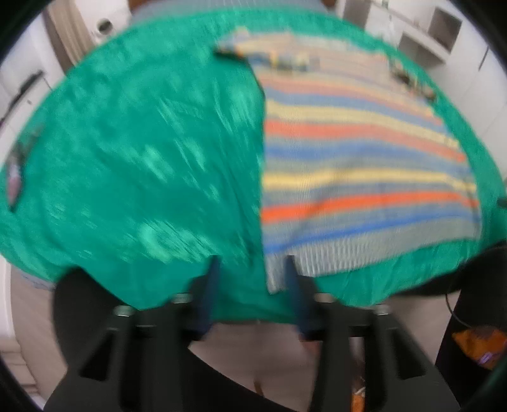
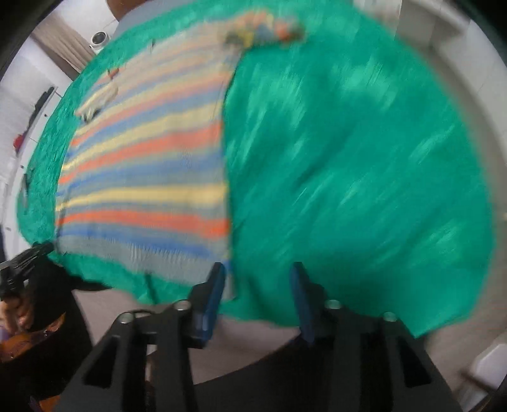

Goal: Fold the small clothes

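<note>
A small striped garment (image 1: 355,164) in orange, blue, yellow and grey lies flat on a green cloth (image 1: 142,152), folded with a straight edge on its left. My left gripper (image 1: 252,264) is open and empty, over the garment's near left corner. In the right wrist view the same garment (image 2: 149,168) lies left of centre on the green cloth (image 2: 348,174). My right gripper (image 2: 256,269) is open and empty, just past the garment's near right corner. Both views are blurred by motion.
The green cloth covers a table whose near edge runs just in front of both grippers. The left gripper's black body (image 2: 22,269) shows at the far left of the right wrist view. White shelves (image 1: 437,28) stand at the back right. An orange packet (image 1: 481,345) lies low right.
</note>
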### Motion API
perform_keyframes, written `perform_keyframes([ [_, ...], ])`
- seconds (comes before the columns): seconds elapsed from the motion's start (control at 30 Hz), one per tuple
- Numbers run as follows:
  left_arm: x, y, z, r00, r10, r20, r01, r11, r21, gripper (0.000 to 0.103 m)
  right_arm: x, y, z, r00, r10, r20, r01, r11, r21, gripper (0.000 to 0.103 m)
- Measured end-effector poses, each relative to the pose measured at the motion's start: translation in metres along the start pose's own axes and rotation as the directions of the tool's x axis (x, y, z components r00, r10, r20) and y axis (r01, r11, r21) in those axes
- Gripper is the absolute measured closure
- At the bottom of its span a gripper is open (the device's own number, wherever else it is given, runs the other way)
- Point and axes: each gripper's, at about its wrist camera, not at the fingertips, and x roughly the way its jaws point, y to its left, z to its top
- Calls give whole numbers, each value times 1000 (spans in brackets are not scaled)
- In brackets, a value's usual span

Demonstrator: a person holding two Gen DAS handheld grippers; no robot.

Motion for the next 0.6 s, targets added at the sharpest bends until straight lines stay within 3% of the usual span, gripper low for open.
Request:
perform_keyframes([
  [0.03, -12, 2, 5, 999, 14, 46, -14, 1000, -8, 44, -12, -1, 17, 998, -40, 51, 42, 999, -32, 53],
  [0.1, -23, 8, 14, 995, 33, 98, -31, 999, -19, 44, -30, 5, 56, 982, -94, 166, 111, 989, -96, 39],
  [0.2, -28, 7, 29, 983, 67, 170, -60, 997, -46, 40, -22, 34, 114, 955, -72, 288, 138, 967, -213, 30],
  [0.3, -24, 3, 36, 981, 74, 180, -60, 995, -81, 40, 25, 67, 165, 953, 1, 303, 100, 943, -317, 30],
  [0.43, -24, -1, 27, 984, 82, 160, -66, 993, -101, 39, 105, 99, 216, 959, -68, 276, 168, 919, -357, 34],
  [0.47, -21, 1, 23, 985, 91, 145, -77, 992, -104, 37, 121, 98, 227, 957, -91, 276, 186, 922, -340, 37],
  [0.53, -17, 0, 16, 987, 105, 118, -92, 989, -112, 37, 135, 81, 240, 961, -95, 260, 168, 948, -272, 74],
  [0.57, -13, 2, 13, 989, 112, 98, -101, 988, -118, 37, 134, 64, 246, 965, -70, 253, 122, 973, -195, 103],
  [0.6, -10, 4, 11, 989, 118, 85, -107, 986, -126, 37, 130, 50, 246, 961, -66, 270, 105, 985, -133, 103],
])
